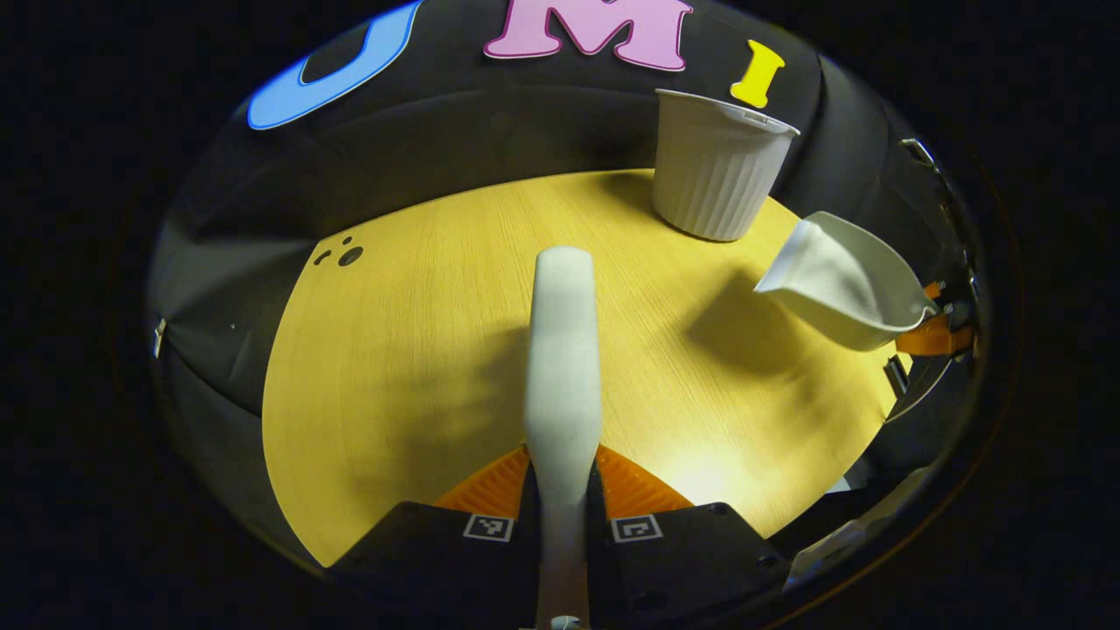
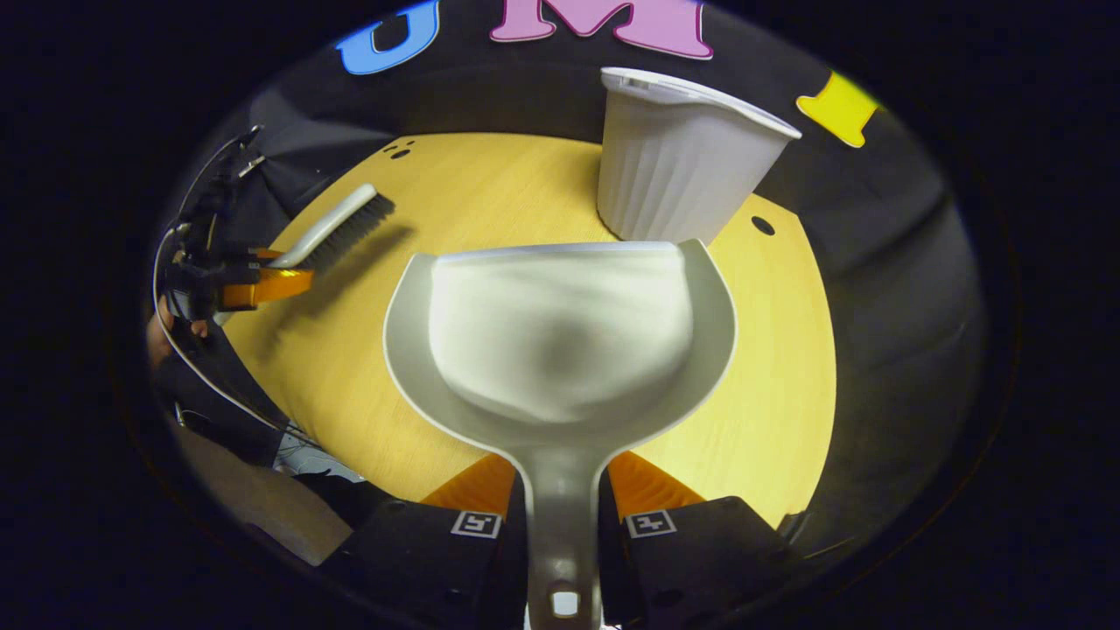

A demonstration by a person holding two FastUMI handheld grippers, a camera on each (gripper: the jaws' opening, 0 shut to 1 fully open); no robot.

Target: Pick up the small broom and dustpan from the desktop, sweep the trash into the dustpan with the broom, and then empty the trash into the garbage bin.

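Note:
My left gripper (image 1: 564, 472) is shut on the handle of the small white broom (image 1: 564, 350), which points away over the yellow desktop (image 1: 411, 367). In the right gripper view the same broom (image 2: 337, 226) shows dark bristles and hangs above the table's left side. My right gripper (image 2: 560, 477) is shut on the handle of the white dustpan (image 2: 560, 332), held level above the table with its mouth toward the white ribbed garbage bin (image 2: 674, 157). The left gripper view shows the dustpan (image 1: 840, 280) tilted in the air, right of the broom and near the bin (image 1: 713, 166).
A few small dark spots (image 1: 346, 254) mark the table's far left, and another dark spot (image 2: 763, 225) lies right of the bin. The round table's edge (image 2: 814, 420) drops off to black cloth. A hand (image 2: 157, 337) holds the left gripper.

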